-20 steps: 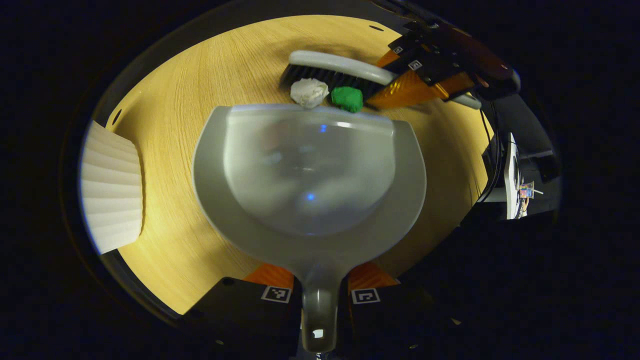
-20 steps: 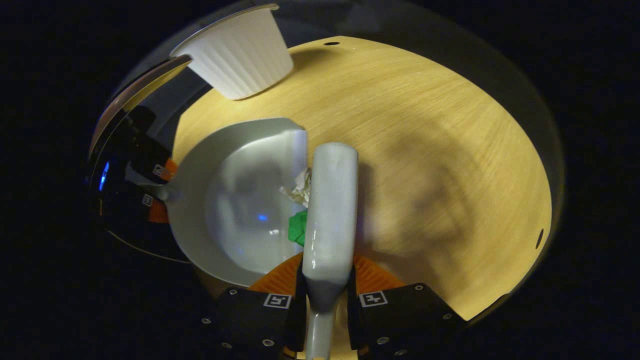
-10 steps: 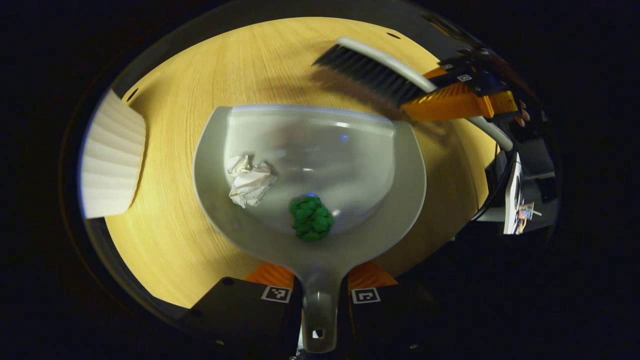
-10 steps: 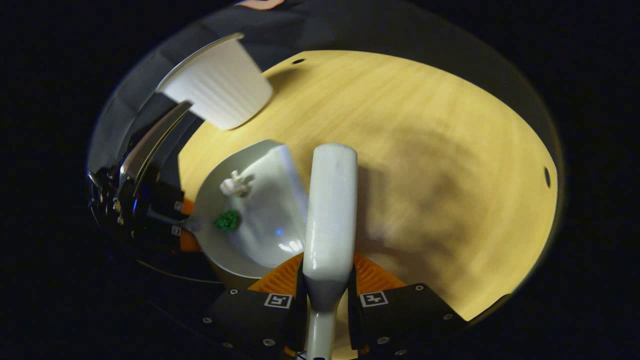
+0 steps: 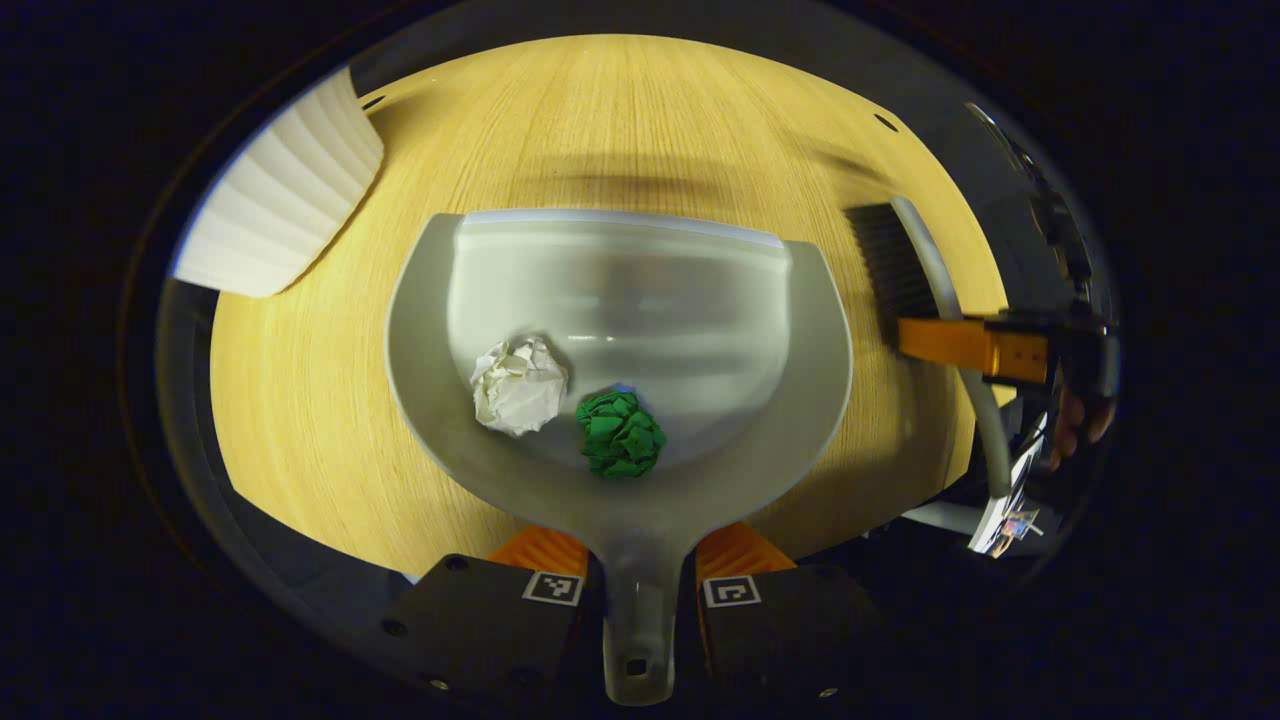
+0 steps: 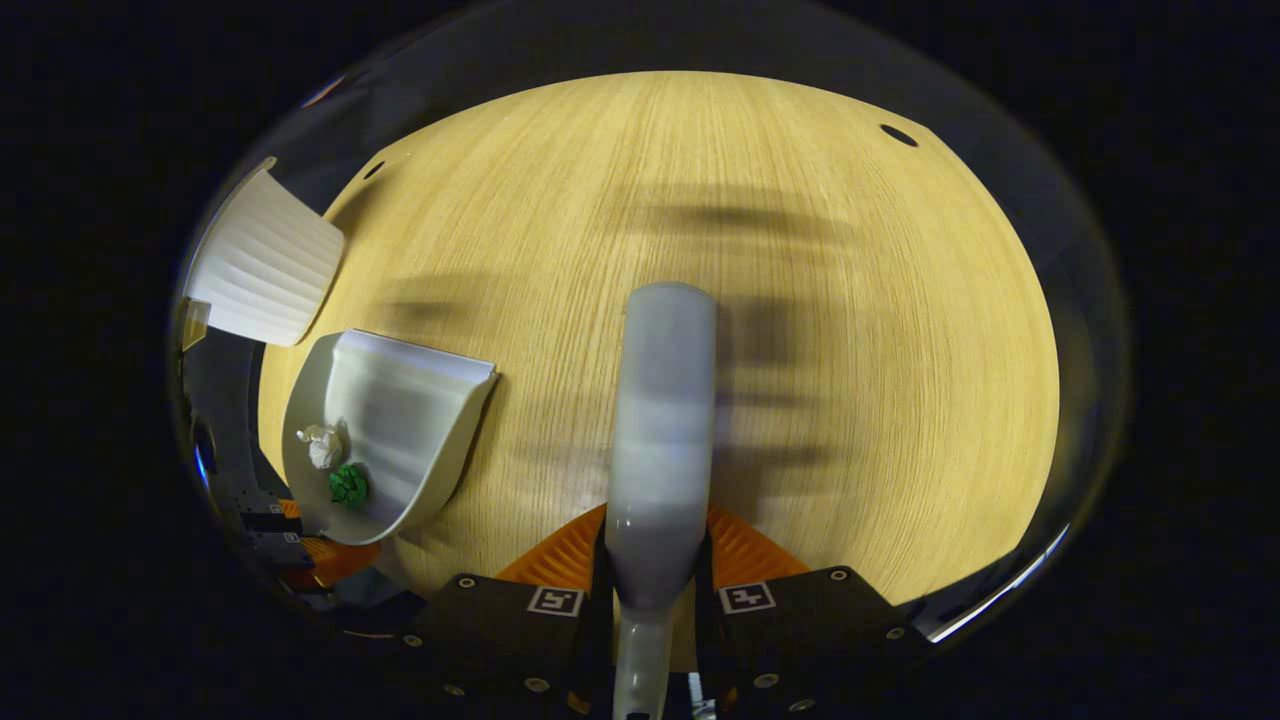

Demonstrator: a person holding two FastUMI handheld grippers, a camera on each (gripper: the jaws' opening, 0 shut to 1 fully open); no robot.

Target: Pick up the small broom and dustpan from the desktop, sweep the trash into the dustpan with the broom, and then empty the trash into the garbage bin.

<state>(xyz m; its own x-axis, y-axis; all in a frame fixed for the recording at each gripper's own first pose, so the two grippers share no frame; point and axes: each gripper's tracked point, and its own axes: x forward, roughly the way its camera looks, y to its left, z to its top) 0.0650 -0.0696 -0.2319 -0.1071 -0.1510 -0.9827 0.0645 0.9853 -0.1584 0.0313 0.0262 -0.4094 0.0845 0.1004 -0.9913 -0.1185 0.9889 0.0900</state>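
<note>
Now the left gripper (image 5: 640,578) clamps the dustpan (image 5: 800,420) handle, white wad (image 5: 518,385) and green wad (image 5: 620,434) just ahead; the right gripper (image 6: 655,590) grips the broom (image 6: 660,420).

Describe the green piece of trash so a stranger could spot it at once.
Start at the wooden desktop and find the grey dustpan, held by its handle in the left gripper. Two crumpled wads lie near its back wall. The green paper wad sits beside the white paper wad; colour alone tells them apart.
</note>
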